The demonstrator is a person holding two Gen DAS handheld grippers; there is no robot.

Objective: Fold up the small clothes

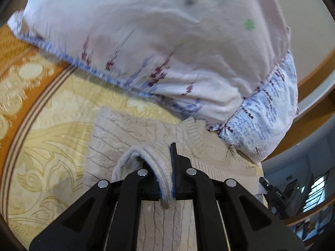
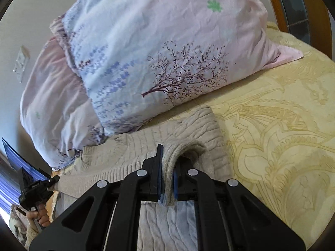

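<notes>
A beige cable-knit sweater (image 1: pixel 117 133) lies on a yellow patterned bedspread (image 1: pixel 41 159), just in front of the pillows. My left gripper (image 1: pixel 167 167) is shut on a ribbed edge of the sweater (image 1: pixel 159 167) and lifts that fold off the bed. In the right wrist view the sweater (image 2: pixel 188 125) lies the same way. My right gripper (image 2: pixel 167 167) is shut on another ribbed edge (image 2: pixel 169 167), which arches up beside the fingers. The other gripper (image 2: pixel 35 186) shows at the far left, held in a hand.
Two large pillows (image 2: pixel 146 52) with a tree print are stacked right behind the sweater and touch its far edge. An orange border (image 1: pixel 18 83) runs along the bedspread's left. A wooden bed frame (image 1: pixel 314 71) curves at the right. The bedspread (image 2: pixel 282 136) stretches to the right.
</notes>
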